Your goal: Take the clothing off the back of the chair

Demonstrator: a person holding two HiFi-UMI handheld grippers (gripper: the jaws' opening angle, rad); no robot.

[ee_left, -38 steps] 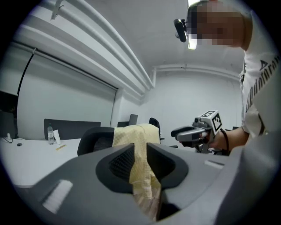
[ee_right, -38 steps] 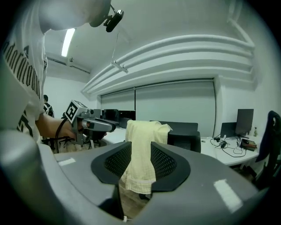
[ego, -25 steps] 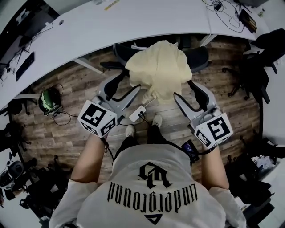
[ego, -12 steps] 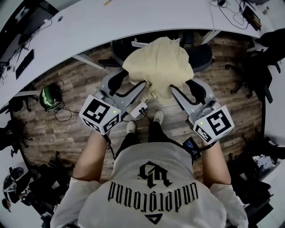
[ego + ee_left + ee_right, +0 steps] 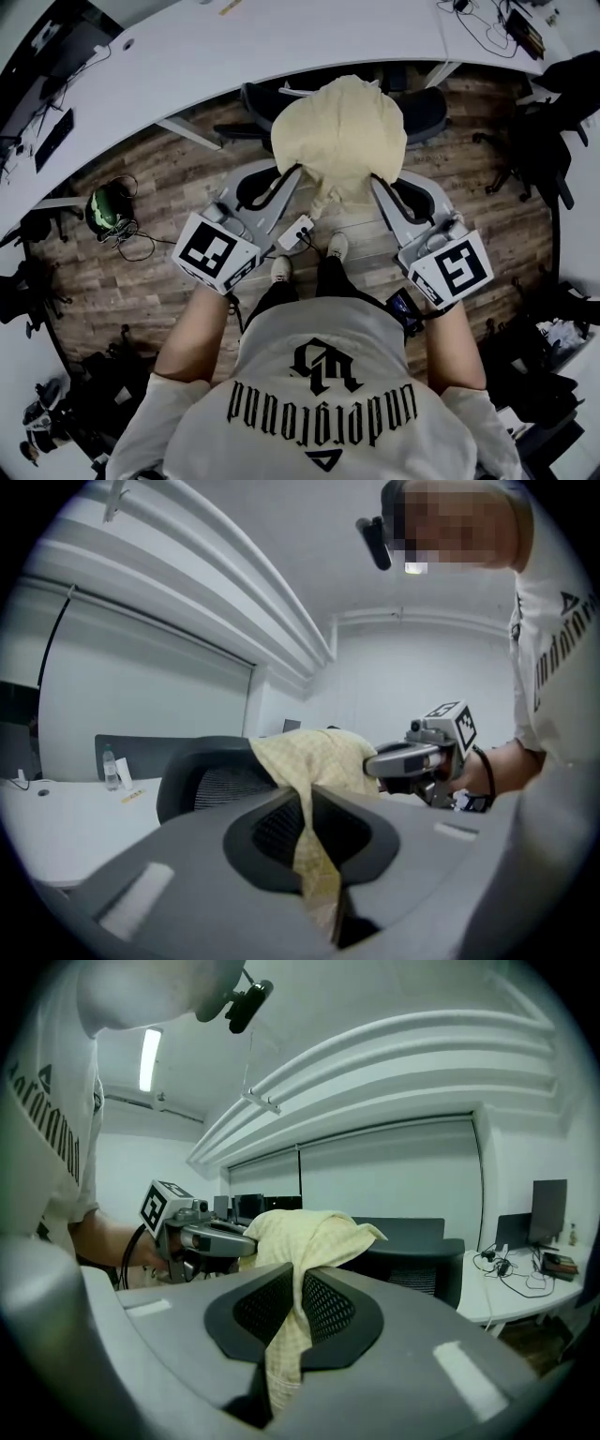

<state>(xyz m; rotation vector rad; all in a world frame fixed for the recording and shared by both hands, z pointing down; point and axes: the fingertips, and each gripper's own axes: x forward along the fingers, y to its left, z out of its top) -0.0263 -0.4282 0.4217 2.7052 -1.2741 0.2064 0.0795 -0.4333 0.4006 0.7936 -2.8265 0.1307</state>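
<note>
A pale yellow piece of clothing (image 5: 339, 131) hangs over the back of a dark mesh office chair (image 5: 427, 114). My left gripper (image 5: 293, 175) has the garment's left edge between its jaws, which are closing. In the left gripper view the cloth (image 5: 314, 864) runs pinched through the narrow gap of that gripper (image 5: 309, 794). My right gripper (image 5: 379, 183) is closing on the right edge in the same way. In the right gripper view a fold of cloth (image 5: 286, 1335) is pressed between the pads of the right gripper (image 5: 298, 1274). Both grippers point roughly level at the chair back (image 5: 202, 780).
A long white curved desk (image 5: 281, 47) stands behind the chair, with cables at its right end. A white power strip (image 5: 296, 232) lies on the wooden floor by the person's feet. A green object (image 5: 106, 211) and another black chair (image 5: 544, 150) stand at the sides.
Both grippers stood open at the garment's lower edges and have now closed on the cloth. The left one has risen slightly, and the garment looks bunched and rounder.
</note>
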